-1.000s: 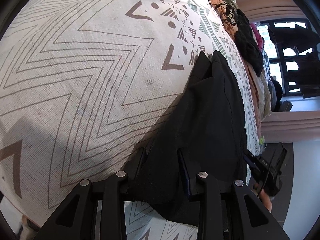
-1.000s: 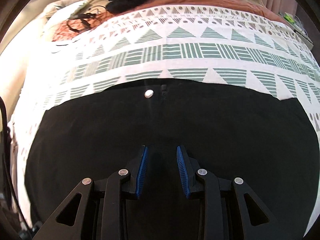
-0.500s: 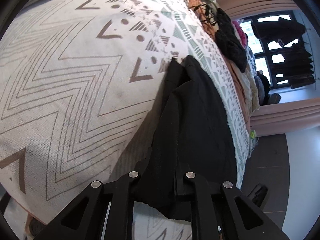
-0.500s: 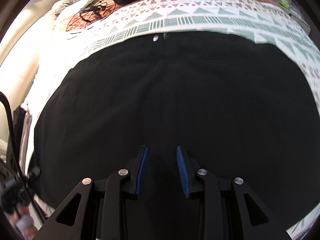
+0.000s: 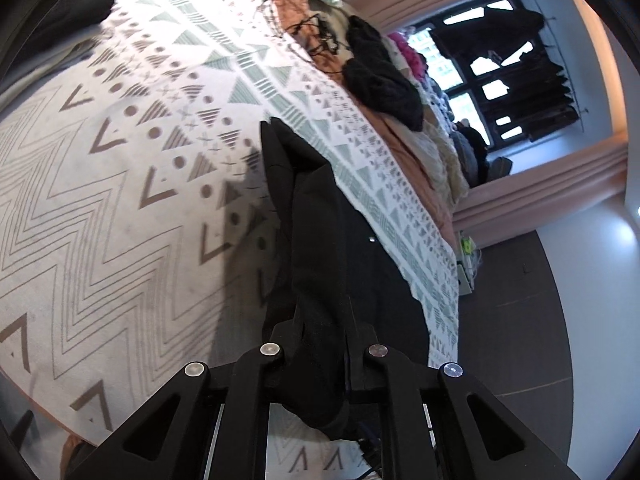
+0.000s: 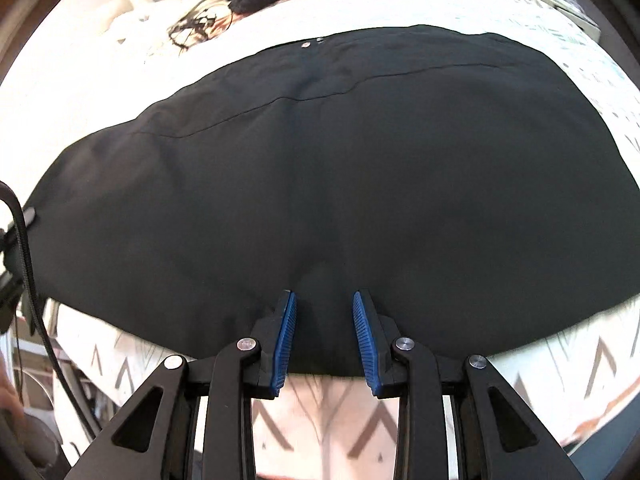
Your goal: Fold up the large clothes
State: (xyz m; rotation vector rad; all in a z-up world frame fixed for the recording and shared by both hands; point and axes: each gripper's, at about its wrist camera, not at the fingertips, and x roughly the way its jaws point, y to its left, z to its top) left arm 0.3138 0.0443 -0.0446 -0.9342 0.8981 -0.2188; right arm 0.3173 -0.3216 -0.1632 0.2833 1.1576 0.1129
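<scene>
Left tool [image 5: 322,330] is clamped on a bunched fold of the black garment [image 5: 340,248], cloth pinched between its fingers and a loose lump hanging below at six o'clock. The garment runs away from it toward twelve o'clock, part lifted, the rest lying on the patterned bedspread [image 5: 120,200].

In the right wrist view, the right tool [image 6: 323,336] has its blue pads [image 6: 285,340] part-way apart with the garment's near hem sitting in the gap. I can't tell whether they grip it; they look slack. The black garment [image 6: 320,160] spreads wide across the bed, a metal snap [image 6: 306,44] up at twelve o'clock, and the bedspread [image 6: 332,420] showing at six.

Here's the danger: if the right tool hasn't bitten the hem, one side lifts alone and the cloth drags crooked, so the fold lands skewed. The left hold looks like a wad, not a clean edge, so layers could slip out unevenly. A dark cable [image 6: 28,260] hangs at nine o'clock, just beside the garment's edge; it could snag. At the far end of the bed, the black knit pile [image 5: 380,76] and a tangle of cord [image 5: 312,28] lie where a long sweep might catch them.
</scene>
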